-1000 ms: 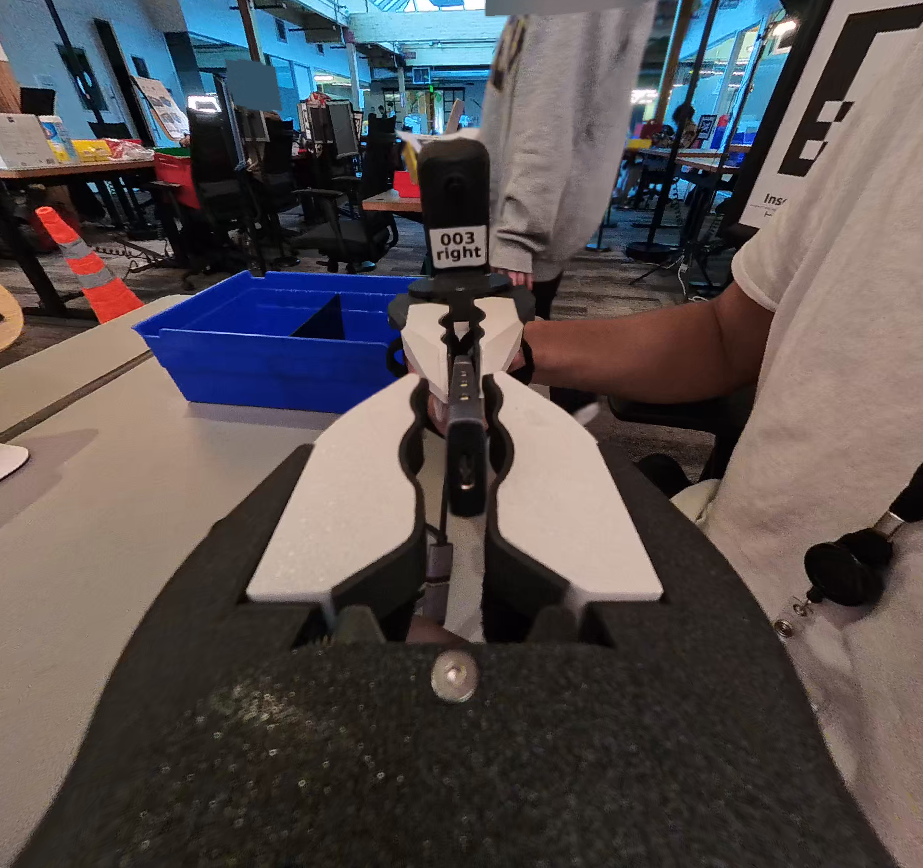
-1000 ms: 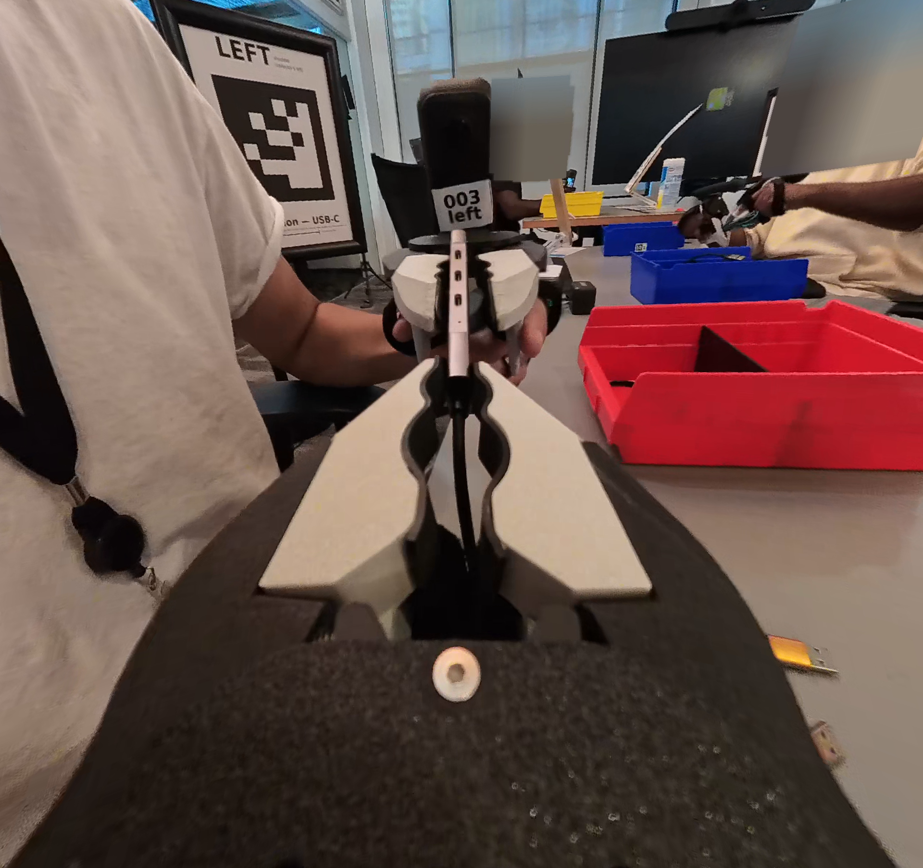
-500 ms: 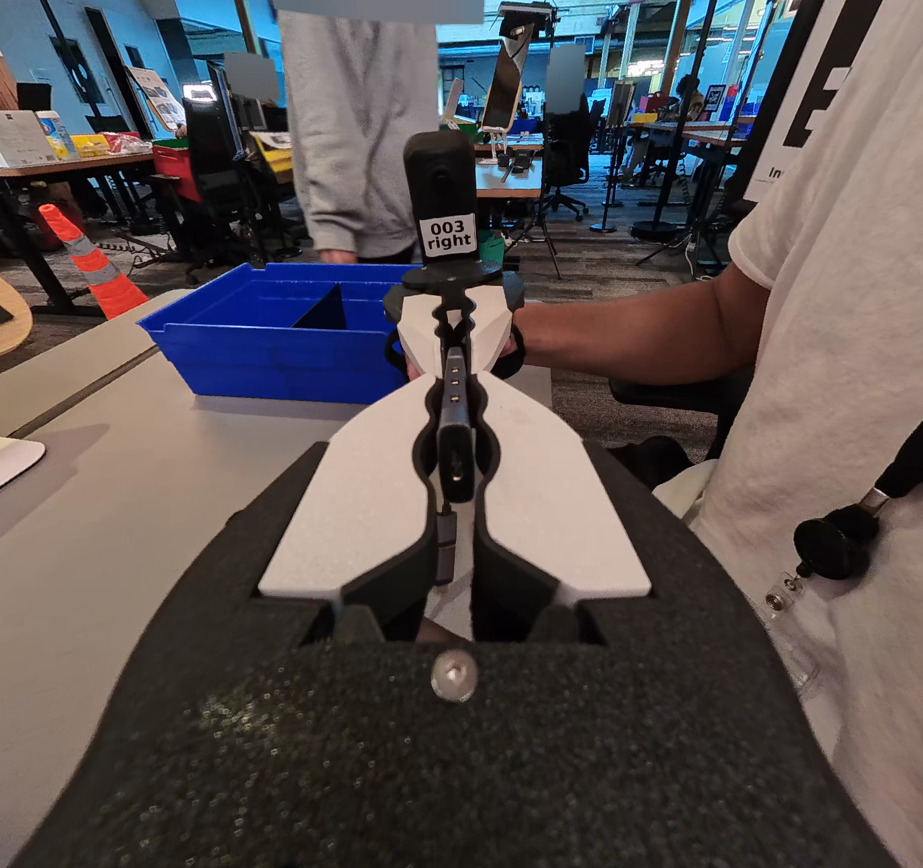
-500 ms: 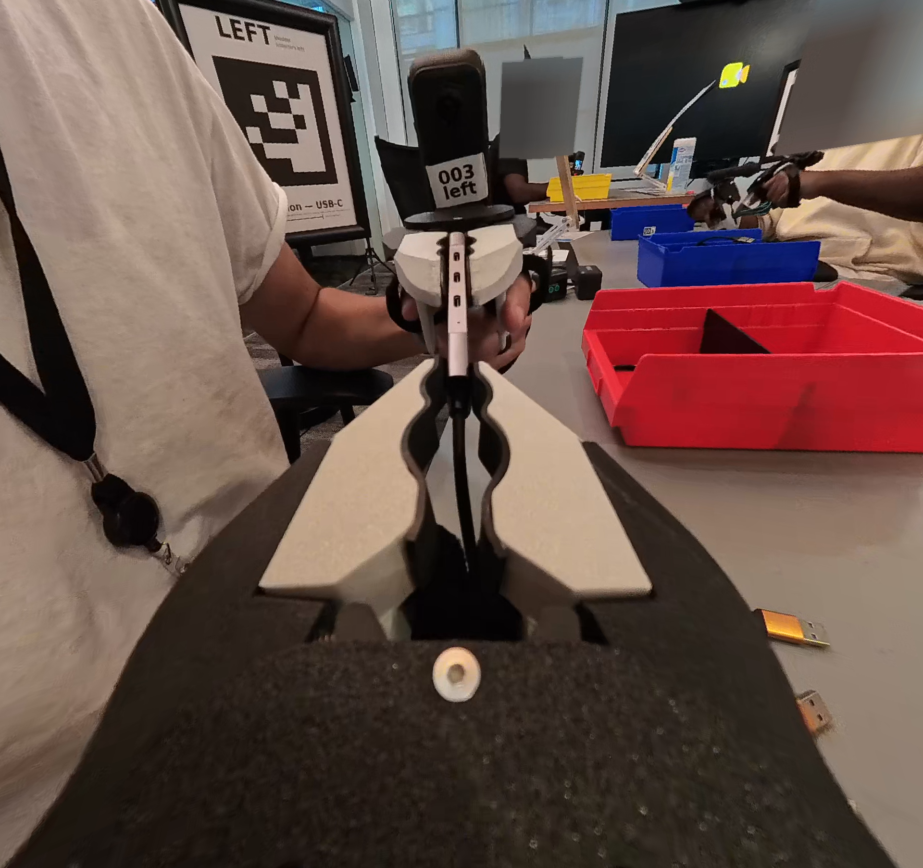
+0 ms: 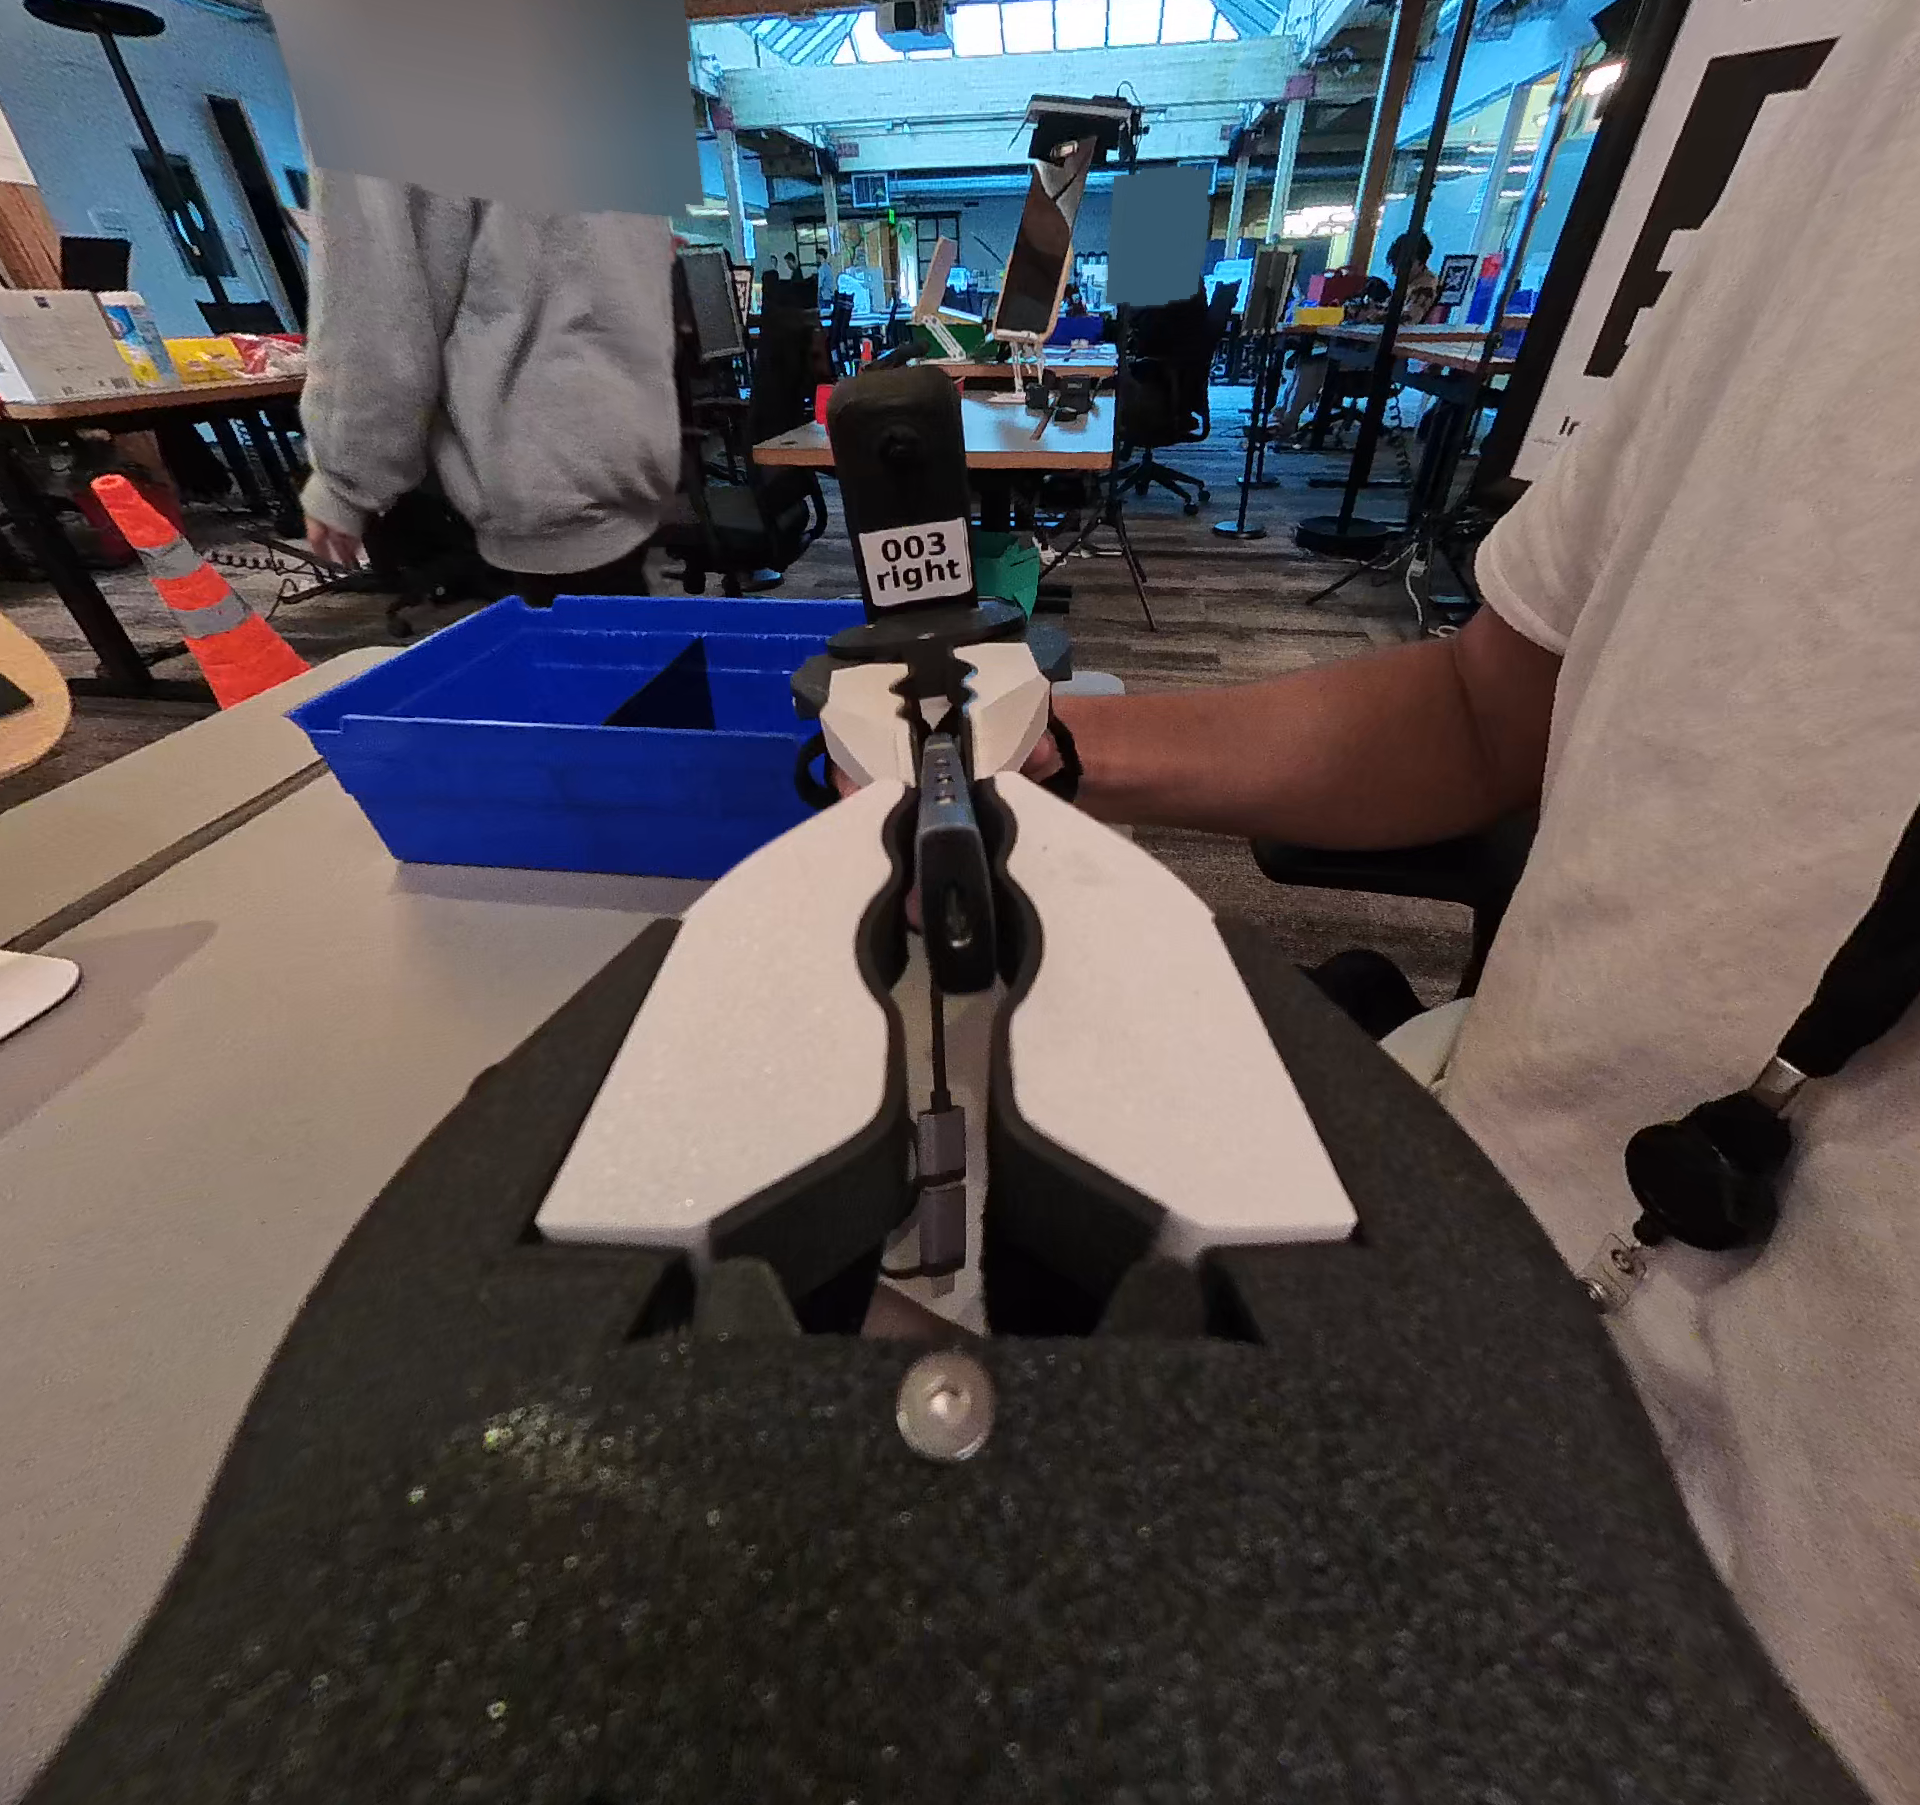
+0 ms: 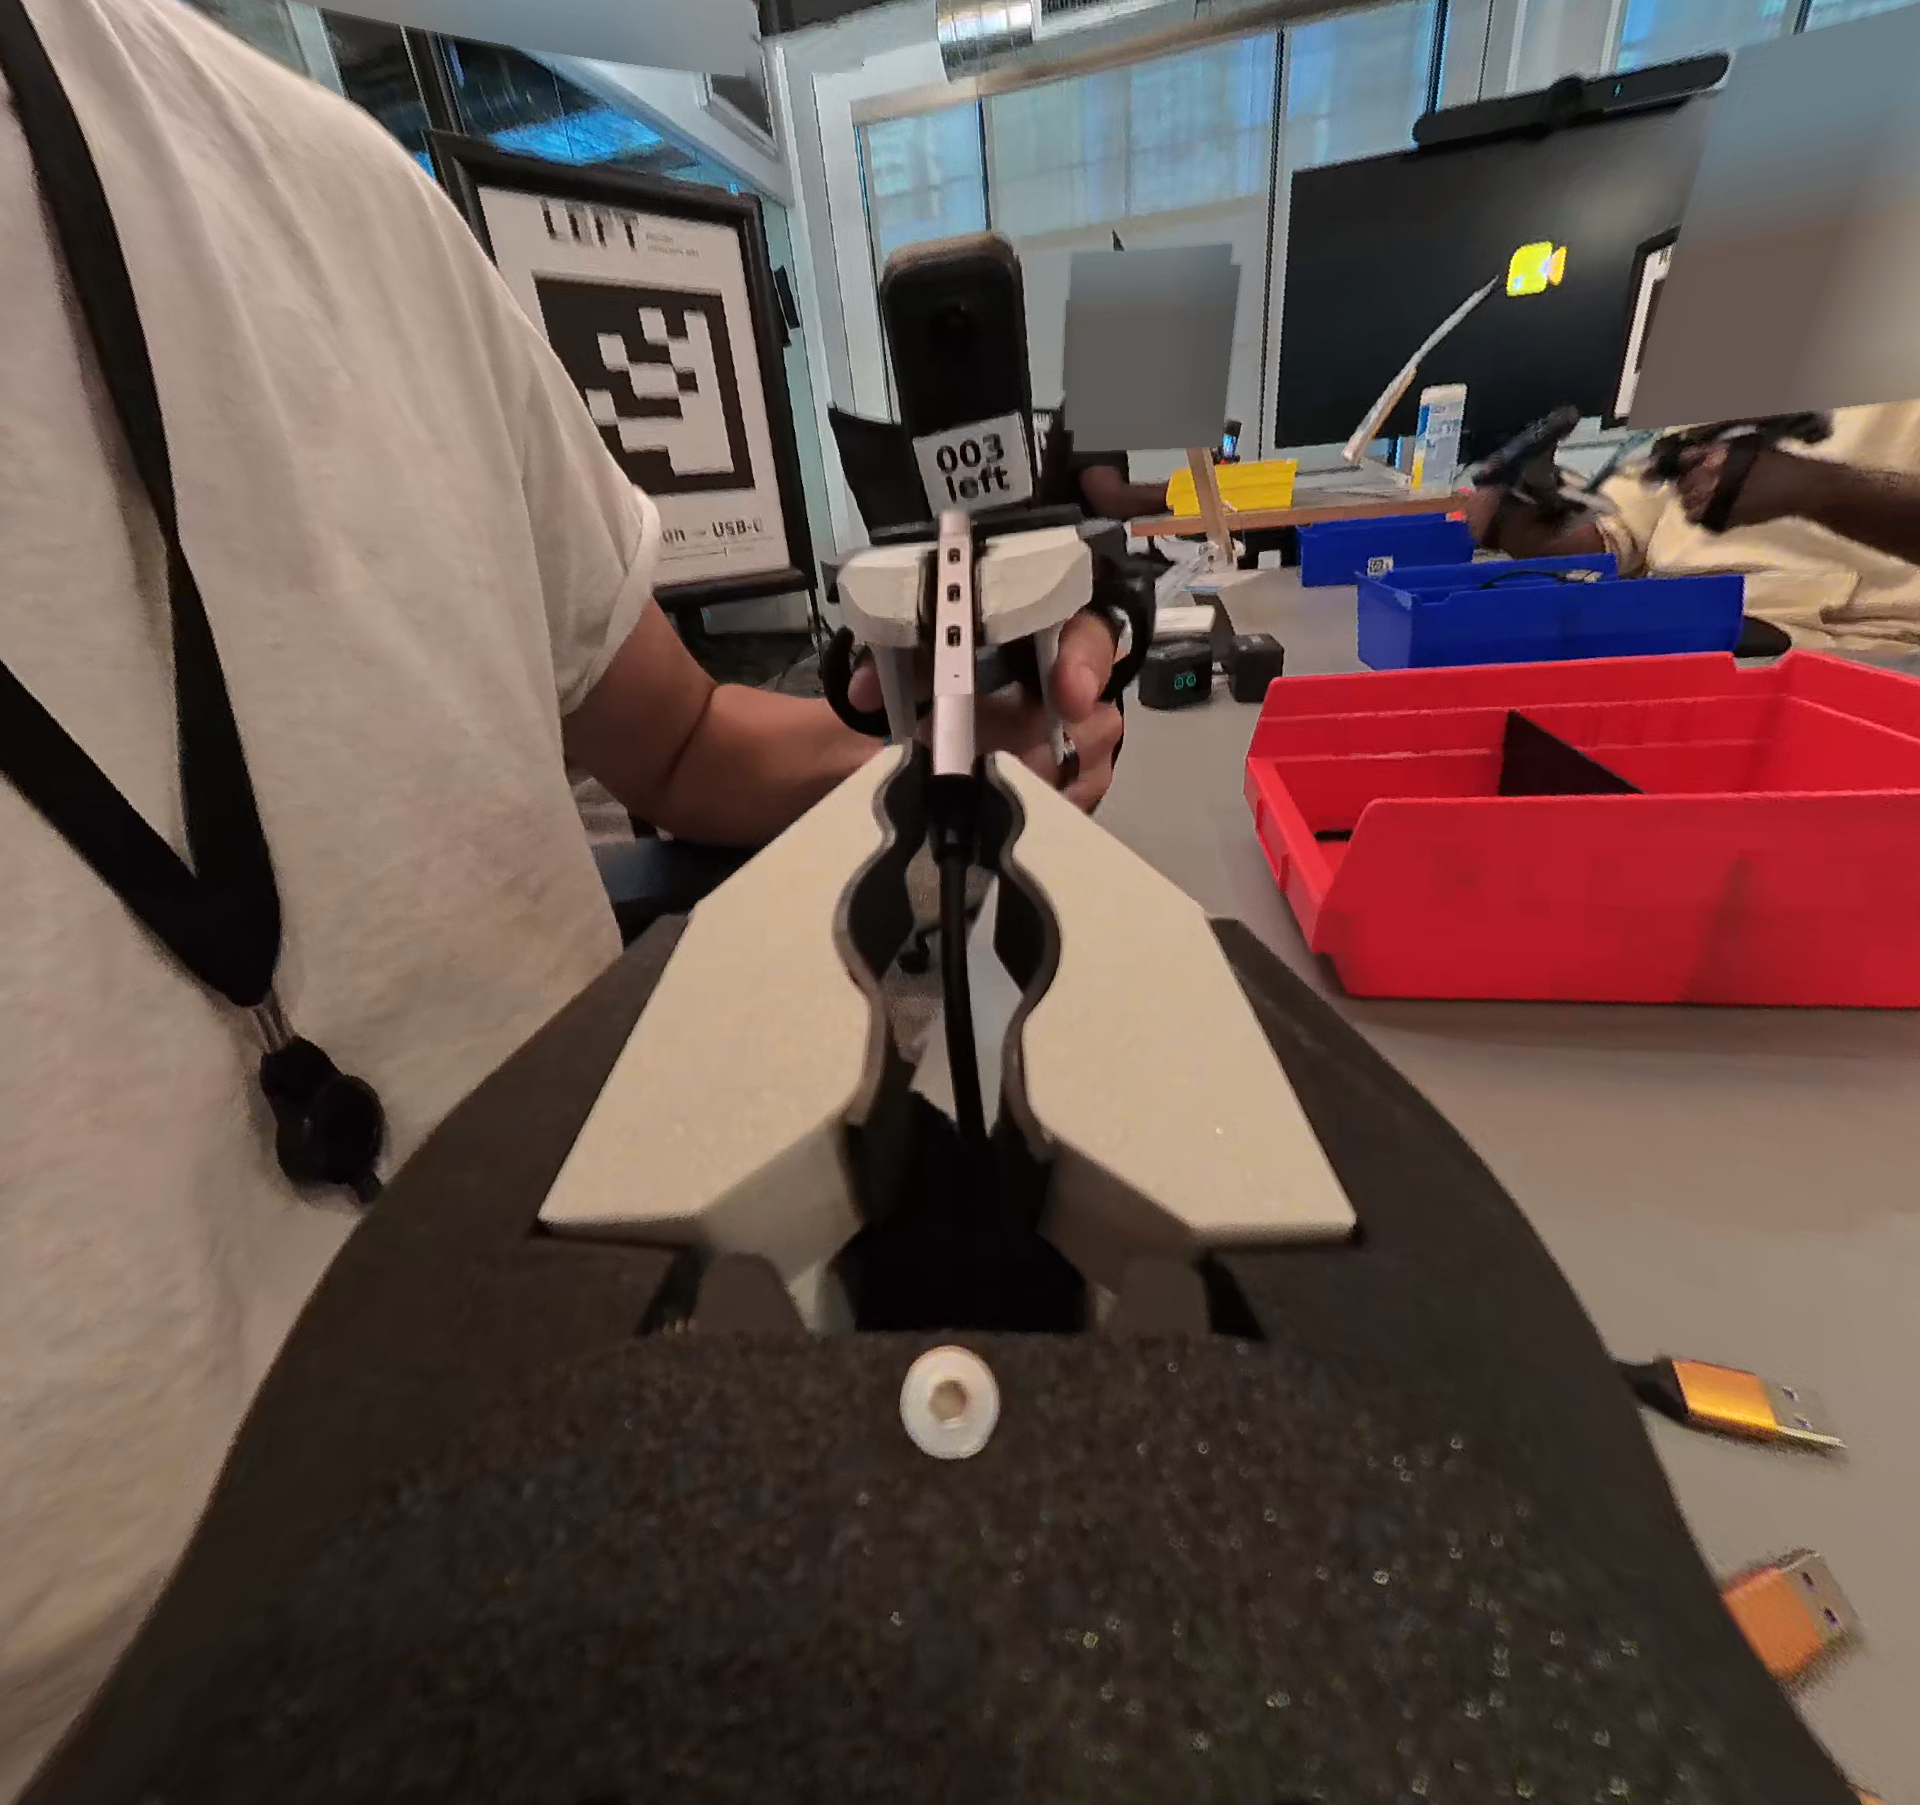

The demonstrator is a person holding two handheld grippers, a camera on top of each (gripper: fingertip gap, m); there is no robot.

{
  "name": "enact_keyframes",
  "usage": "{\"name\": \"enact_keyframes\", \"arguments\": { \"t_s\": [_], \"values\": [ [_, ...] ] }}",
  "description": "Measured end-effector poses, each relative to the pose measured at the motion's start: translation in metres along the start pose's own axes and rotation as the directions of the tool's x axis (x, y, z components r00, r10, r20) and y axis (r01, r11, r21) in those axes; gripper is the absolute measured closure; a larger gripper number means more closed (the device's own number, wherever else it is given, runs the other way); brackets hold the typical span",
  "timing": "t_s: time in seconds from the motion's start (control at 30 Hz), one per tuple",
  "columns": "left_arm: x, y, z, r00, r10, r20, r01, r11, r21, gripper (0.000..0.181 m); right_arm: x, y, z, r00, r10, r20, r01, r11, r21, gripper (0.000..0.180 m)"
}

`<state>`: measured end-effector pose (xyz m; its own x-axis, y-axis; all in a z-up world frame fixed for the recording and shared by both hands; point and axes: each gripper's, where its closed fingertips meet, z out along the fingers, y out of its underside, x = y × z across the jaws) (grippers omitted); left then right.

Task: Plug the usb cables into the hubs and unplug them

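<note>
Grey metal USB hub [image 5: 956,908] clamped by left gripper [image 5: 948,825]; black cable plug [image 6: 951,825] pinched by right gripper [image 6: 948,779], still seated; unplugging pending.

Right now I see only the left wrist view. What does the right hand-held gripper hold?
Observer: The right hand-held gripper is shut on a black cable; its plug meets the end of the hub.
Operator: Are spare plugs somewhere?
Observer: An orange USB plug and a second orange plug lie on the table, to that gripper's right.
Operator: Any other bin there?
Observer: A red bin with a black divider stands farther along.
</note>
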<state>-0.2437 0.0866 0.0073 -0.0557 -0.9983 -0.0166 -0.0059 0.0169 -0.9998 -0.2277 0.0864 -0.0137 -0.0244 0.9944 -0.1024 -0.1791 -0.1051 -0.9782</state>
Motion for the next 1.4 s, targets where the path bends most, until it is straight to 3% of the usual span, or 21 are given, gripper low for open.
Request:
{"name": "enact_keyframes", "arguments": {
  "t_s": [0.23, 0.37, 0.43, 0.6, 0.7, 0.8, 0.93, 1.07, 1.23, 1.4],
  "values": [
    [-0.003, -0.003, 0.0, 1.0, 0.013, 0.021, -0.013, 1.0, 0.02, 0.171, 0.002, -0.003, 0.0, 1.0, 0.018, -0.01, -0.018, 0.998, 0.057, 0.172],
    [-0.008, 0.003, -0.002, 0.989, 0.138, 0.056, -0.136, 0.99, -0.035, 0.171, 0.013, 0.003, -0.001, 0.998, 0.01, -0.063, -0.008, 1.0, 0.03, 0.169],
    [-0.018, 0.006, -0.005, 0.961, 0.25, 0.117, -0.24, 0.967, -0.09, 0.171, 0.032, 0.004, -0.007, 0.985, -0.023, -0.169, 0.022, 1.0, -0.007, 0.165],
    [-0.054, -0.008, -0.021, 0.803, 0.521, 0.29, -0.466, 0.852, -0.239, 0.171, 0.083, -0.004, -0.042, 0.876, -0.119, -0.466, 0.07, 0.99, -0.122, 0.16],
    [-0.076, -0.021, -0.022, 0.693, 0.599, 0.401, -0.532, 0.8, -0.277, 0.171, 0.097, 0.011, -0.05, 0.84, -0.106, -0.532, -0.021, 0.973, -0.229, 0.156],
    [-0.093, -0.021, -0.019, 0.57, 0.683, 0.457, -0.587, 0.727, -0.356, 0.171, 0.1, 0.051, -0.045, 0.826, -0.153, -0.543, -0.108, 0.901, -0.419, 0.145],
    [-0.114, 0.008, -0.026, 0.53, 0.631, 0.566, -0.541, 0.766, -0.347, 0.171, 0.103, 0.105, -0.02, 0.785, -0.344, -0.515, -0.069, 0.778, -0.624, 0.15],
    [-0.122, 0.035, -0.039, 0.569, 0.509, 0.646, -0.45, 0.85, -0.273, 0.171, 0.107, 0.149, -0.009, 0.752, -0.502, -0.426, -0.038, 0.613, -0.789, 0.154],
    [-0.123, 0.044, -0.045, 0.592, 0.461, 0.661, -0.405, 0.879, -0.251, 0.171, 0.11, 0.159, 0.001, 0.773, -0.404, -0.489, -0.14, 0.643, -0.753, 0.156],
    [-0.122, 0.061, -0.042, 0.631, 0.447, 0.634, -0.374, 0.891, -0.256, 0.171, 0.114, 0.172, -0.003, 0.76, -0.428, -0.489, -0.176, 0.589, -0.789, 0.171]
  ]
}}
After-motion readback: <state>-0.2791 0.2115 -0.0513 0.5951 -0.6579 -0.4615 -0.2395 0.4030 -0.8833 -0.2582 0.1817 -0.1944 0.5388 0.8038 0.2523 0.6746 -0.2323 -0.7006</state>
